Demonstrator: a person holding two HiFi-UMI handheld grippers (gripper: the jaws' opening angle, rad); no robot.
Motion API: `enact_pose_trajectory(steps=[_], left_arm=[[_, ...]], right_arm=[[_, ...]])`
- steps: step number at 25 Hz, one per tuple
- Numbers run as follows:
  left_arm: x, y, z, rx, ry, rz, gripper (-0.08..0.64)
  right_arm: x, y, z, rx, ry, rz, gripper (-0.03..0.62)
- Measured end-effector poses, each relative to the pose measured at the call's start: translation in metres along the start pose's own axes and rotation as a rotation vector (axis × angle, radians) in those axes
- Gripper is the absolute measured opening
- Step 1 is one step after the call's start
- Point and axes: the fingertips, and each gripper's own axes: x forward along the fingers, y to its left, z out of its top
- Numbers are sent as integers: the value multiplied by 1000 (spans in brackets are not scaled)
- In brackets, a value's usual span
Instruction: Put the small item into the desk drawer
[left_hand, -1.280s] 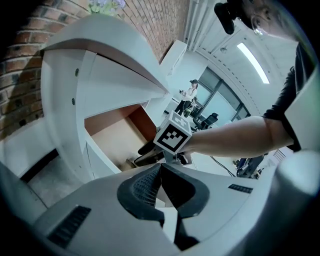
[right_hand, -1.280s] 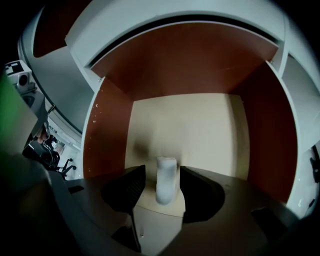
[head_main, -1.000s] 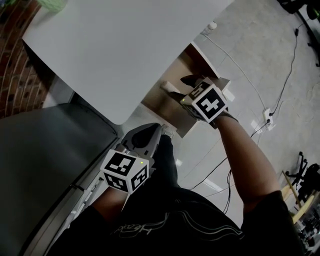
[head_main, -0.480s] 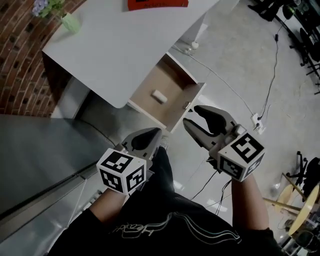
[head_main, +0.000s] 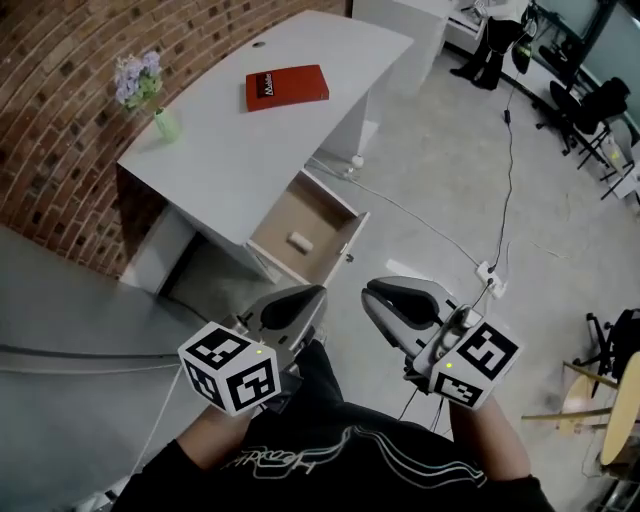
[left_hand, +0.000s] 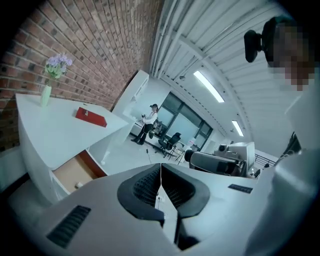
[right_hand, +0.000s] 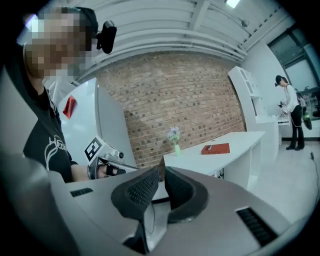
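A brick wall (head_main: 60, 130) and a grey floor (head_main: 450, 200) frame a white desk (head_main: 250, 140), seen from above by the person holding both tools; under the desk's near edge the drawer (head_main: 282, 215) stands pulled well out, its pale wooden bottom bare but for one thing. In the foreground, close to the wearer's dark shirt and well apart from the desk, the left gripper (head_main: 316, 293) and the right gripper (head_main: 370, 293) are held side by side, both pointing toward the drawer; the left gripper view shows its ribbed pads pressed together along their whole line, with nothing between them; the right gripper's jaws have just been closing and stand all but together, only a sliver of a gap between the pads, and they too hold nothing. On the desktop a red book (head_main: 286, 87) lies flat toward the far end; a green vase (head_main: 167, 126) of lilac flowers stands near the wall. The item (head_main: 299, 240), a small pale block, lies inside the drawer, near its middle and touching no wall of it; so the placing looks done, with the drawer yet to be shut. Judged by its size, it should be light and easily nudged; whether it is stiff or soft is too small to tell; a pinch across its short width, from above, seems safest.
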Motion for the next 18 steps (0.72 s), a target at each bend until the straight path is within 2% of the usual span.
enact_pose_trajectory(steps=[4, 8, 12, 18], left_arm=[[-28, -43, 25, 82, -54, -15, 21], [-60, -89, 31, 132, -88, -6, 21], [-84, -128, 50, 194, -128, -13, 21], [-96, -157, 52, 267, -161, -9, 21]], right_arm=[[-31, 21, 32, -4, -91, 17, 61], [-65, 58, 43, 30, -122, 52, 58], [-88, 92, 64, -4, -178, 83, 57], [-109, 109, 71, -11, -225, 91, 52]])
